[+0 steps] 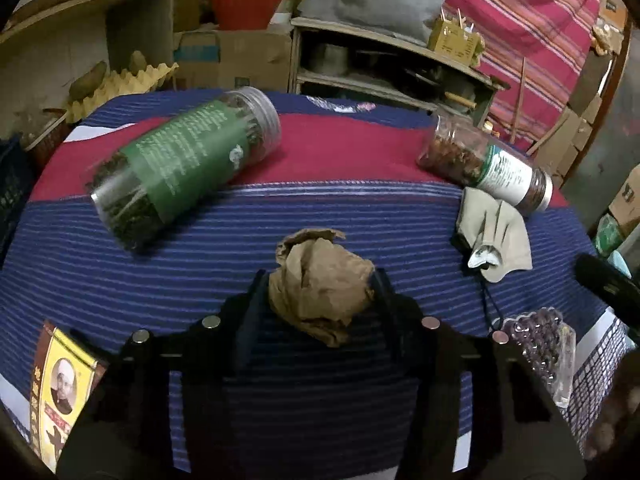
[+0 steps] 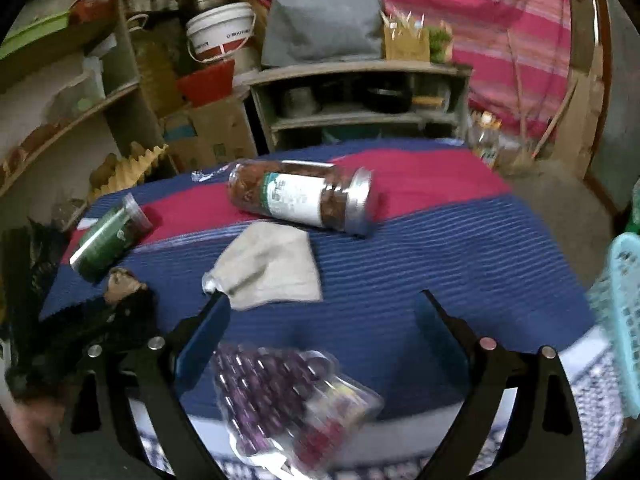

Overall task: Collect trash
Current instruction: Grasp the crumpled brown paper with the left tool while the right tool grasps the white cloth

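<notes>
A crumpled brown paper ball [image 1: 316,264] lies on the blue-and-red striped cloth [image 1: 360,152]. My left gripper [image 1: 320,280] is shut on it, one finger against each side. The right wrist view shows that paper [image 2: 120,282] at the far left, with the dark left gripper behind it. My right gripper [image 2: 322,300] is wide open above the cloth with nothing held. Its left fingertip [image 2: 218,306] is near a corner of a beige folded cloth piece [image 2: 272,264]. A clear packet of purple beads [image 2: 280,392] lies below the fingers.
A green-labelled jar [image 1: 188,164] and a jar with a white label and reddish contents [image 1: 484,168] lie on their sides. A yellow portrait box [image 1: 60,392] sits front left. A teal basket [image 2: 624,320] stands at the right edge. Shelves and cartons stand behind.
</notes>
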Demonstrator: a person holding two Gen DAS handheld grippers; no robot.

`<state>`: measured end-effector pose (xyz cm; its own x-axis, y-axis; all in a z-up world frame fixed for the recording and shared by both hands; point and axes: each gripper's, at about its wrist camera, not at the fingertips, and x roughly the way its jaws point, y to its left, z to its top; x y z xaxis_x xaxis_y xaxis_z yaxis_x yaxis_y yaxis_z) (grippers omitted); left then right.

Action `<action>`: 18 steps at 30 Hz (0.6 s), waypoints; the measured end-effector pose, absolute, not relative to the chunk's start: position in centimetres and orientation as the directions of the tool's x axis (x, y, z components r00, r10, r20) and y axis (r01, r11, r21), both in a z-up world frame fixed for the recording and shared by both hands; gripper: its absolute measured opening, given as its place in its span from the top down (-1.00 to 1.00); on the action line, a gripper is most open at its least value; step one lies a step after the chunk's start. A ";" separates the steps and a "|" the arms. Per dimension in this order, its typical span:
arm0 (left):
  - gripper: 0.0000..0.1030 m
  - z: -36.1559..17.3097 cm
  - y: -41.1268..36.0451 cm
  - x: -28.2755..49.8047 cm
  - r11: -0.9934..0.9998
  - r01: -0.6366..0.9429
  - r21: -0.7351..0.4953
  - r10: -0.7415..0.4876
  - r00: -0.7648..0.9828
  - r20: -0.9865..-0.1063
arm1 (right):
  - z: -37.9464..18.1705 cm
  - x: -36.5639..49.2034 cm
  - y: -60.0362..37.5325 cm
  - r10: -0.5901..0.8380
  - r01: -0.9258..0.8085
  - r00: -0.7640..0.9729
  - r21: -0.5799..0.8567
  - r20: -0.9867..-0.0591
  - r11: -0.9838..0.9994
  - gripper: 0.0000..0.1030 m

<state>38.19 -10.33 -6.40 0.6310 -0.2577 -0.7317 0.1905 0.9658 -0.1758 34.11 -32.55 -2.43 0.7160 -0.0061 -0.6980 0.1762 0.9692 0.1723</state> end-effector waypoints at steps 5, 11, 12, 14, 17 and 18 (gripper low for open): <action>0.02 -5.5 -9.5 37.1 0.963 0.199 -0.184 -0.270 0.650 -0.710 | -4.4 38.0 -31.2 0.034 0.187 0.680 0.217 -0.732 0.958 -0.77; 0.02 -4.2 -8.4 36.8 0.962 0.197 -0.192 -0.275 0.673 -0.687 | -5.6 40.1 -28.0 -0.015 0.148 0.618 0.097 -0.786 0.984 -0.76; 0.02 -4.1 -8.4 36.8 0.962 0.195 -0.193 -0.274 0.675 -0.685 | -5.7 40.3 -27.8 -0.024 0.149 0.614 0.086 -0.789 0.985 -0.73; 0.02 -4.2 -8.3 36.8 0.963 0.191 -0.192 -0.270 0.678 -0.684 | -5.7 40.2 -27.3 -0.036 0.128 0.619 0.056 -0.785 0.990 -0.01; 0.02 -4.0 -8.4 36.4 0.962 0.199 -0.188 -0.274 0.679 -0.681 | -5.0 39.4 -27.2 0.013 0.086 0.634 0.087 -0.773 0.993 0.57; 0.02 -3.8 -8.4 36.2 0.961 0.202 -0.188 -0.276 0.683 -0.677 | -4.5 38.8 -27.3 0.026 0.074 0.653 0.098 -0.757 0.992 0.58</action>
